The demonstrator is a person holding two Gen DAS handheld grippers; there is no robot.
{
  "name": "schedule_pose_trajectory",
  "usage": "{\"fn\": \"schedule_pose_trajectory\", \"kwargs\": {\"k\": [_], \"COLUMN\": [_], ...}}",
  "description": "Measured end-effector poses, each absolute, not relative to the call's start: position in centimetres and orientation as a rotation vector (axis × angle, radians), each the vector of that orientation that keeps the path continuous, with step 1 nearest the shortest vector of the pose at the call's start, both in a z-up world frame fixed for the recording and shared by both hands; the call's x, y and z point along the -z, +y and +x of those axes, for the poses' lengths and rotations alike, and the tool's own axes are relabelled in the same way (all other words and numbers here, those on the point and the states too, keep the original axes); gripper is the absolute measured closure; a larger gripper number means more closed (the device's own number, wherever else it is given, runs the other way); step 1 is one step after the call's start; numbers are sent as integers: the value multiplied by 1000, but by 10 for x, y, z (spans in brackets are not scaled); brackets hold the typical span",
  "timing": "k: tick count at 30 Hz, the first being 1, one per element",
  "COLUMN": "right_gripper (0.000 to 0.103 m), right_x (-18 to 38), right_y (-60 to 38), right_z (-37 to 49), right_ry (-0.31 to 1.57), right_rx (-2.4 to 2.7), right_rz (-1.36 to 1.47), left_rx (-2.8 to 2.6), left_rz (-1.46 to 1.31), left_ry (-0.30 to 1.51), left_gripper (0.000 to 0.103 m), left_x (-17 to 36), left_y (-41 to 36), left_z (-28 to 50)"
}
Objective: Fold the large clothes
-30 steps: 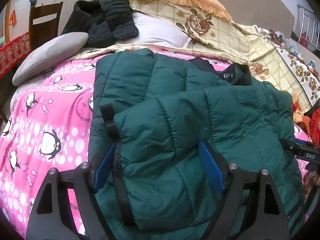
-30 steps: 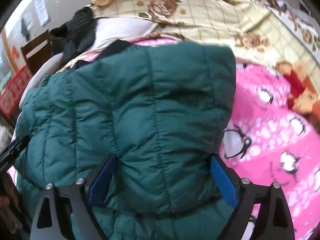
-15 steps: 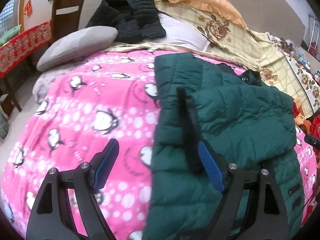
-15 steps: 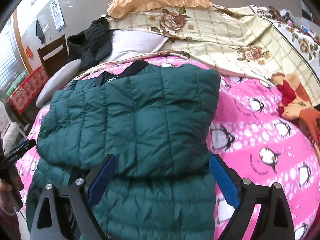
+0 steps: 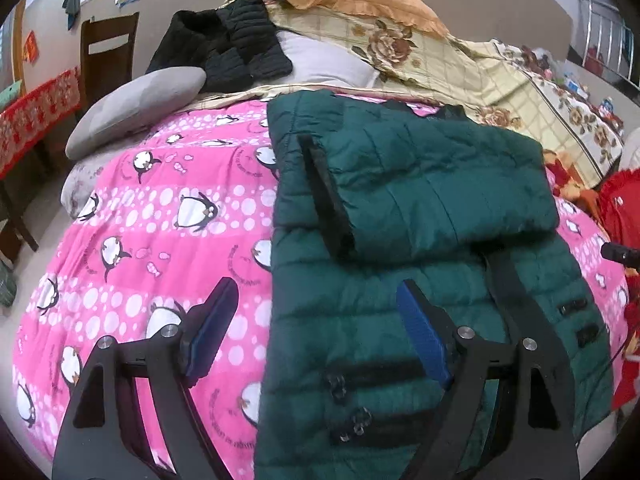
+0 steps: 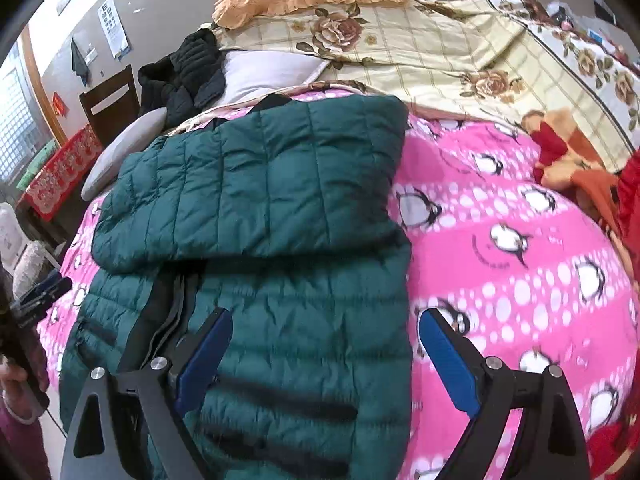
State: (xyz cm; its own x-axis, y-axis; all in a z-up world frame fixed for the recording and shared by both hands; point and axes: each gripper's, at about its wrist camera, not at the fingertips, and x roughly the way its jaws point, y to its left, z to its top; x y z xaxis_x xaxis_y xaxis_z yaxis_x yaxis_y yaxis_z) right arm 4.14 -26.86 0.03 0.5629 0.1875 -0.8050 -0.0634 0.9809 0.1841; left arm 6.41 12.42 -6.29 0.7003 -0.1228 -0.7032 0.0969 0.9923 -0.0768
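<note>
Our left tool [image 5: 316, 332] hangs with its jaws wide and empty above the left edge of the green puffer jacket [image 5: 420, 216], which lies folded with its sleeves across it on the pink penguin blanket [image 5: 168, 216].

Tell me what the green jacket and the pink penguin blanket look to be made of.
Green jacket: likely thin synthetic shell over padding, going by the slight sheen and puffy stitched channels. Pink blanket: probably soft printed fleece or plush, matte and slightly fuzzy; exact fibre unclear.
</note>
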Motion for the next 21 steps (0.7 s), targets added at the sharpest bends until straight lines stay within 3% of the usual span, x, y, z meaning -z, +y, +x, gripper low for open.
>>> {"fn": "schedule_pose_trajectory", "kwargs": {"k": [21], "right_gripper": [6], "right_x": [-35], "right_y": [-263], "right_z": [-53], "right_ry": [919], "right_rx": [-230], "right_rz": [12], "left_rx": [125], "left_rz": [38], "left_ry": [726], "left_gripper": [21], "left_x": [55], "left_y": [103], "left_z": [22]}}
